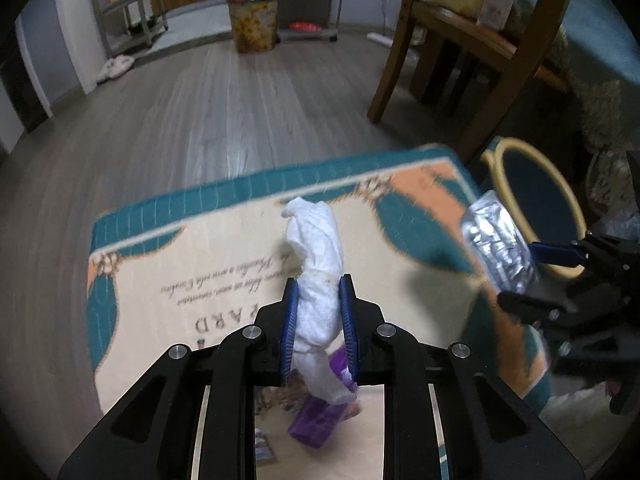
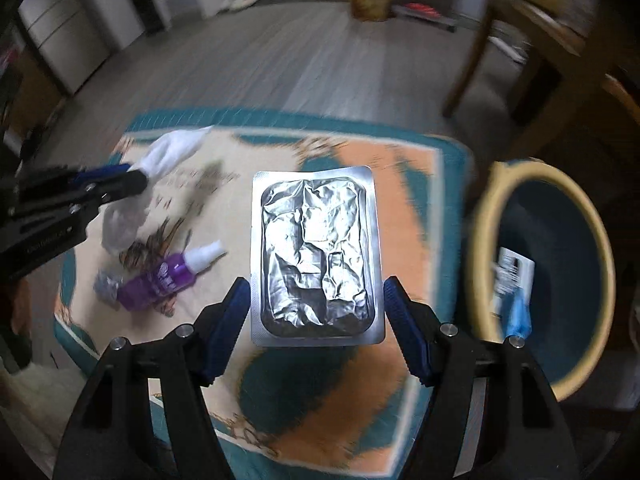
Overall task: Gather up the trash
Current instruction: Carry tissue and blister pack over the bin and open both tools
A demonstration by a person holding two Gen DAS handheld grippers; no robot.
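Observation:
My left gripper (image 1: 319, 300) is shut on a crumpled white tissue (image 1: 318, 280) and holds it above the patterned mat (image 1: 160, 272). My right gripper (image 2: 317, 296) is shut on a silver foil blister pack (image 2: 314, 256), held above the mat (image 2: 404, 220) next to the round bin (image 2: 596, 236). The bin has a yellow rim and dark inside, with a white and blue packet (image 2: 514, 284) in it. It also shows at the right in the left wrist view (image 1: 504, 152). A purple spray bottle (image 2: 168, 280) lies on the mat, also seen under my left gripper (image 1: 316, 420).
A grey crumpled scrap (image 2: 108, 286) and a clear plastic piece (image 2: 122, 224) lie on the mat by the bottle. A wooden chair (image 1: 472, 40) stands beyond the bin. A full yellow waste basket (image 1: 254, 24), shelves and slippers (image 1: 116, 68) are across the wood floor.

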